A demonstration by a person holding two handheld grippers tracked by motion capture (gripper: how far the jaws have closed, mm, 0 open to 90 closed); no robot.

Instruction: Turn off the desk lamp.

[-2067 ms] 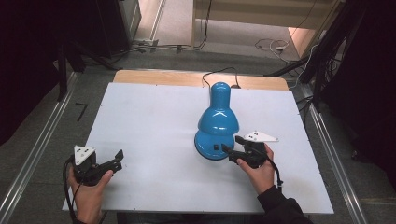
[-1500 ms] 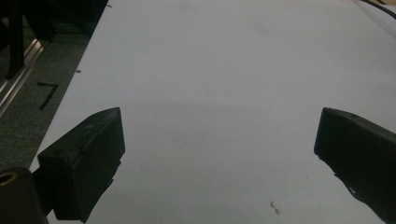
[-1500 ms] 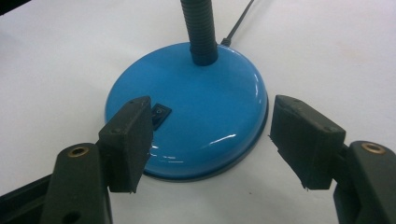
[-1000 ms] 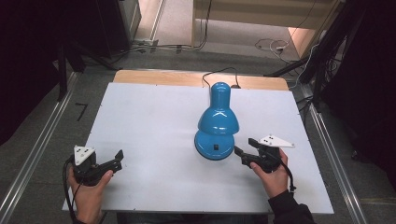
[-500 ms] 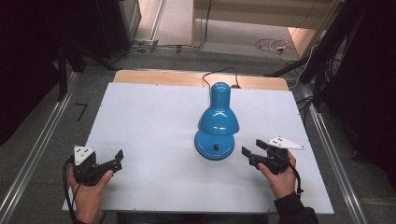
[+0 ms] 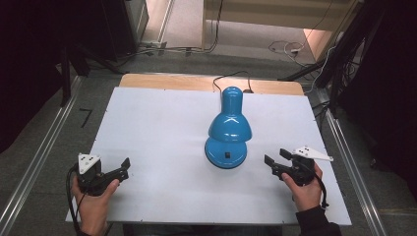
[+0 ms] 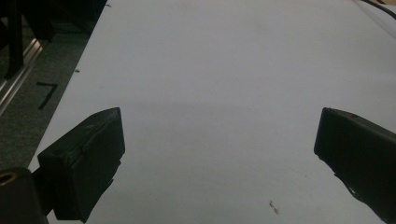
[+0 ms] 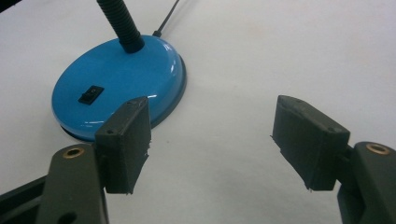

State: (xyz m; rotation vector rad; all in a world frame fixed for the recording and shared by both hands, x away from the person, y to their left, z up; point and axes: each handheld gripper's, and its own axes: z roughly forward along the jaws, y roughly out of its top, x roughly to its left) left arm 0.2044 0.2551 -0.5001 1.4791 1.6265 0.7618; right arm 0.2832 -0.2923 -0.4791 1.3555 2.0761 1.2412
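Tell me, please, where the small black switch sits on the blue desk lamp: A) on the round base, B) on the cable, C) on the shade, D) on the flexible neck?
A: the black rocker switch lies on top of the round base of the lamp, in front of the black flexible neck.

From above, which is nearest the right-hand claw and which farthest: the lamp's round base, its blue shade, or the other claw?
1. Lamp base, just left of the right claw.
2. Lamp shade, farther back over the table.
3. Left claw, at the table's opposite side.
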